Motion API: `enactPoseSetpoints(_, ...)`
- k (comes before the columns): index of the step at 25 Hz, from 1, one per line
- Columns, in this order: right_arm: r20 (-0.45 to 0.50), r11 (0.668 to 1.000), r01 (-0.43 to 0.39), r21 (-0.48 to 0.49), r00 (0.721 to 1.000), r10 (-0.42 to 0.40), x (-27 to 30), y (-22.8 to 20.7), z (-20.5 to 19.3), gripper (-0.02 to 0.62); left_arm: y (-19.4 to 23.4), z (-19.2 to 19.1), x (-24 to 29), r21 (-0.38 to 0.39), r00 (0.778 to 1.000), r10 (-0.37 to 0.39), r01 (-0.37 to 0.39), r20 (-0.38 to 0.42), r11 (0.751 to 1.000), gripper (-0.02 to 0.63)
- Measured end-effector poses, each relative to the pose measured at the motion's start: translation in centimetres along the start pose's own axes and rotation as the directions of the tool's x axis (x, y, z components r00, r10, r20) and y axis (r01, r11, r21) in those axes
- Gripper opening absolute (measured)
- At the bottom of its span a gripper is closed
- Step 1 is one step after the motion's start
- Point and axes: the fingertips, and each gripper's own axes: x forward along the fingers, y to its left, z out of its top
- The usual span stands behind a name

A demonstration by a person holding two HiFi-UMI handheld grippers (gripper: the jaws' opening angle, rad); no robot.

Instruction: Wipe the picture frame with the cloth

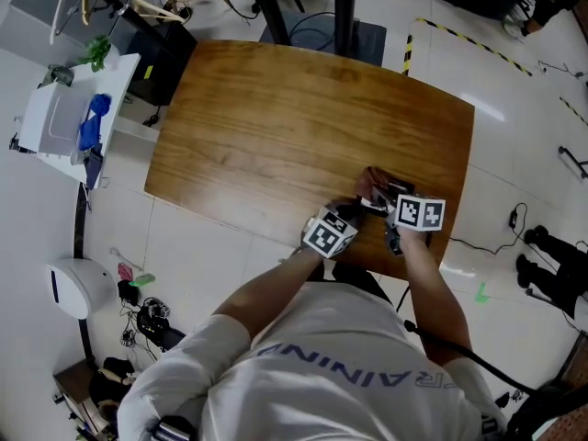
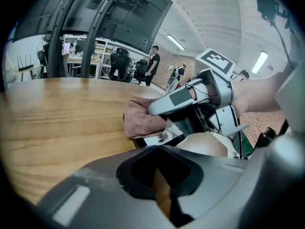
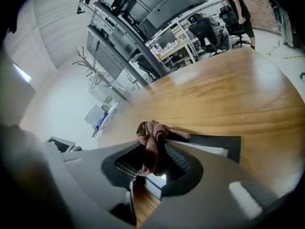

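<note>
In the head view a white cart [image 1: 66, 122] with a blue item on it stands off the wooden bench [image 1: 276, 127] at its 9 o'clock, and a black post [image 1: 345, 12] rises beyond its 12 o'clock edge.

The left gripper [image 1: 349, 211] sits near the bench's 5 o'clock edge. Its own view shows the jaws drawn nearly together, with only a thin wood-coloured sliver between them. The gripper body blocks the spot where the picture frame's dark edge runs under it, so I cannot tell whether it pinches that edge.

From the head view, the two marker cubes and the person's forearms cover most of the work, and the frame and cloth are only a small dark patch. The gripper views show more. The picture frame [image 3: 228, 144], black-bordered with a pale centre, lies flat on the bench. The reddish-brown cloth [image 3: 150, 140] is bunched over its corner.

The right gripper [image 1: 390, 200], at the left one's 3 o'clock, is clenched on the cloth, which hangs down between its ribbed pads.

Office chairs [image 2: 118, 63] stand in the background of the left gripper view. Striped floor tape [image 1: 459, 33] runs past the bench's 1 o'clock corner.
</note>
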Motion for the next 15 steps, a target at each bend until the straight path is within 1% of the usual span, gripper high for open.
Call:
enactPoseSetpoints(8,0.000,0.994,0.101,0.034,0.995,-0.101,-2.7,-3.0,0.0,0.107,0.1,0.0,-0.1,-0.020,1.000,0.009,-0.009,0.014,1.000,0.006)
enactPoseSetpoints(13,0.029,0.985,0.163,0.050,0.986,-0.164,-5.9,-5.2,-0.1,0.107,0.2,0.0,-0.2,-0.039,1.000,0.008,-0.007,0.022,0.999,0.006)
enactPoseSetpoints(15,0.044,0.983,0.182,0.039,0.982,-0.184,-7.4,-6.2,-0.3,0.107,0.1,-0.1,-0.2,-0.041,1.000,0.005,-0.005,0.021,0.999,0.006)
